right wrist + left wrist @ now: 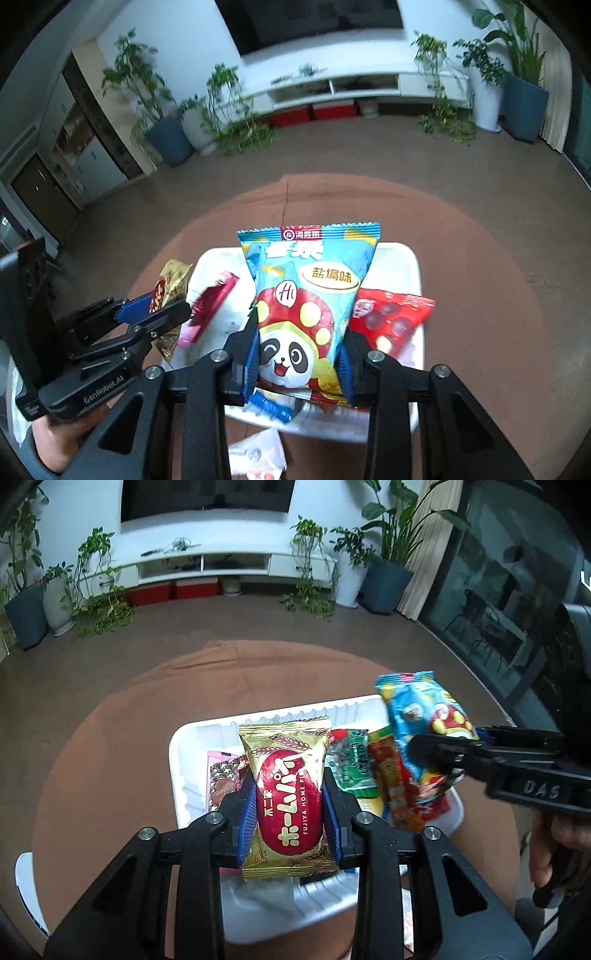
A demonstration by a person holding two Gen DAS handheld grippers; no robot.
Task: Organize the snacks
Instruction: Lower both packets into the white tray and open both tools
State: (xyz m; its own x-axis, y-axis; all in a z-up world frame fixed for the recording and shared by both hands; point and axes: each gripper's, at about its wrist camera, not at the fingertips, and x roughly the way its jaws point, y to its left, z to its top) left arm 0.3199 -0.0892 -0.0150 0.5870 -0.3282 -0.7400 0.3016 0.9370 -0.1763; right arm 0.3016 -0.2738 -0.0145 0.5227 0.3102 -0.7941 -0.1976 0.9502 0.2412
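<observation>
The left gripper [290, 805] is pinching a gold foil packet [286, 797] between its blue ribbed pads, which are pressing on the packet's two long sides. The packet is glossy and crinkled, with sawtooth seals at both ends and a shiny red oval label down its middle. It is hanging above a white plastic tray [177, 760], a shallow rectangular bin with rounded corners and ribbed walls.

The right gripper [299, 354] is clamping a light blue bag [310, 295] at its lower half, its pads squeezing the puffy, slick film from either side. The bag is pillow-shaped, widening toward a zigzag top seal, and is printed with a panda in a red spotted cap. It too is hovering over the tray [410, 266].

Inside the tray, other snacks are lying loosely: a red see-through pouch [391, 321] holding round candies at the right, a slim pink stick pack [208, 306] at the left, and a green wrapper [351, 764] near the middle. A small white sachet [258, 452] is lying on the cloth just outside the tray's near edge.

The tray is sitting on a round table covered with a smooth brown cloth [480, 295] showing a crease at its far side.
</observation>
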